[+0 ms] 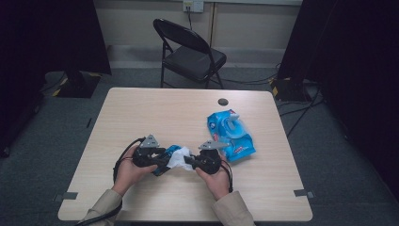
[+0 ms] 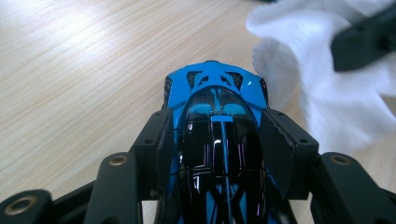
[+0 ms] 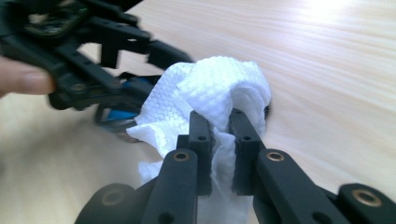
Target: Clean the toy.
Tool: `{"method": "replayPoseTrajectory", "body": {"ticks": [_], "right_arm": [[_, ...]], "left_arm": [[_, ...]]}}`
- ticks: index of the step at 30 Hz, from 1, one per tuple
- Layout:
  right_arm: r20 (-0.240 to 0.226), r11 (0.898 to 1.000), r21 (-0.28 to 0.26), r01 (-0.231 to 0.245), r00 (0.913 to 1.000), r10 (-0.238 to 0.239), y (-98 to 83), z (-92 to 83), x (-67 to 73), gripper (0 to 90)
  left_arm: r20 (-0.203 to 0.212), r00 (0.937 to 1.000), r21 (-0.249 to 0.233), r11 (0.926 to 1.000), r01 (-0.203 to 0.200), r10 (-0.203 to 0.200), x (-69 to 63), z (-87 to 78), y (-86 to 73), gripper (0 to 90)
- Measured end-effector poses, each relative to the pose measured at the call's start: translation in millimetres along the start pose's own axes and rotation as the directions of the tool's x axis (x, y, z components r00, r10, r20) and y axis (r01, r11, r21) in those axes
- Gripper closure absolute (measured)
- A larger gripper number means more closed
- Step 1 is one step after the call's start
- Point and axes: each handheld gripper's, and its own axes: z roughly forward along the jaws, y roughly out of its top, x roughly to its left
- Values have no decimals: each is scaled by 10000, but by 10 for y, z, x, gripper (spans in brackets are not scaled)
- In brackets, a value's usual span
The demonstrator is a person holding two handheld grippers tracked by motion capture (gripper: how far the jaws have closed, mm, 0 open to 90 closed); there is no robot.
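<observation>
Toy car (image 2: 217, 135), blue and black, glossy roof, is item one on my list: it sits lengthwise between the jaws of my left gripper (image 1: 160, 162), whose pads press on both of its flanks, so I log that gripper as clamped on the car, with its nose pointing away from the left gripper camera. Item two, white wipe (image 3: 210, 93), crumpled, embossed texture: pinched between the nearly closed jaws of my right gripper (image 3: 219, 135), which I count as gripping it. Relative to the toy car, the wipe is just beside its nose, bunched up against it as far as I can tell from the high view, where it shows as a white patch (image 1: 180, 157) between the two grippers. Item three, blue wipes packet (image 1: 229, 134), crinkled, flap lifted: lies flat on the table (image 1: 155, 113), near the car on my right-hand side and a little farther from me. Item four, small dark round disc (image 1: 223, 101): on the tabletop well beyond the car, close to the far edge. Item five, black folding chair (image 1: 190, 54): on the floor behind the table, well apart from the car.
</observation>
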Motion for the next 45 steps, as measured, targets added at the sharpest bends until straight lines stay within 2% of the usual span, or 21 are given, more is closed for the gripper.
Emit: {"method": "replayPoseTrajectory", "body": {"ticks": [8,10,17,22,25,30,38,45], "right_arm": [[923,10000,-16,-4,9957,6,-6,24,-139,828],[1049,10000,98,-7,9945,-4,-13,60,-158,827],[1466,9960,789,417,9878,-530,-49,249,-131,826],[1467,9926,1060,602,9863,-754,-89,353,-77,821],[1415,9930,1063,510,9877,-659,-95,348,-84,824],[1412,9904,1189,711,9861,-877,-111,340,-50,827],[1161,9887,1284,769,9890,-920,-130,342,23,824],[925,9916,1136,626,9930,-733,-157,349,53,824]], "left_arm": [[15,10000,-51,10000,38,-38,-2,2,-5,461],[16,10000,-49,10000,40,-40,-2,2,-5,462],[-14,10000,-38,10000,-10,10,-2,0,-5,462],[-61,9999,6,9999,-108,108,-2,-6,-4,462],[-54,9999,-16,10000,-92,92,-1,-5,-6,462],[-17,10000,-62,10000,-13,13,-4,-1,-10,462],[-76,9999,-20,10000,-90,90,-5,-3,-5,462],[-90,9999,-18,9999,-99,99,-10,-2,-5,462]]}}
